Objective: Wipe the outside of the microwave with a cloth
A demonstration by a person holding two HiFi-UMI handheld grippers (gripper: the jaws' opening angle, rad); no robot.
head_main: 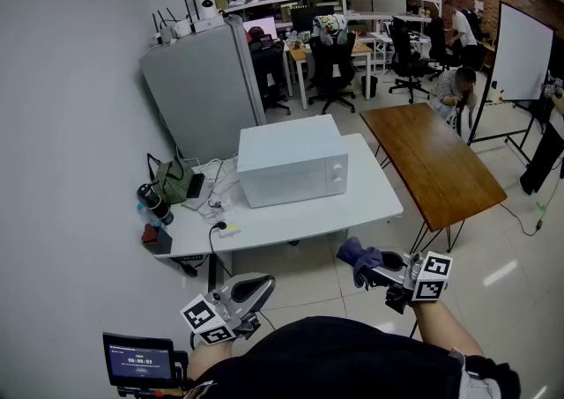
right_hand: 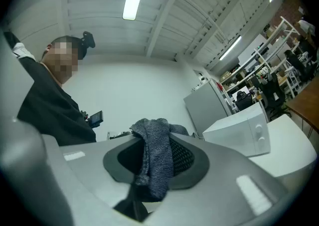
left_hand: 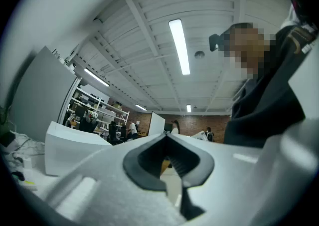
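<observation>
A white microwave (head_main: 293, 160) stands on a white table (head_main: 370, 205), its door and two knobs facing me; it also shows as the microwave (right_hand: 238, 130) in the right gripper view and the microwave (left_hand: 70, 146) in the left gripper view. My right gripper (head_main: 366, 267) is held low, well short of the table, shut on a dark blue-grey cloth (head_main: 359, 256). The cloth (right_hand: 155, 155) hangs between the jaws. My left gripper (head_main: 256, 290) hovers at the lower left, shut with nothing in it; its tips (left_hand: 168, 146) meet.
A grey cabinet (head_main: 204, 82) stands behind the table. Cables, a green pouch (head_main: 173, 184) and a dark bottle (head_main: 153, 203) crowd the table's left end. A brown wooden table (head_main: 434, 159) is to the right. Office chairs, shelves and people fill the far room. A small screen (head_main: 138, 359) sits at lower left.
</observation>
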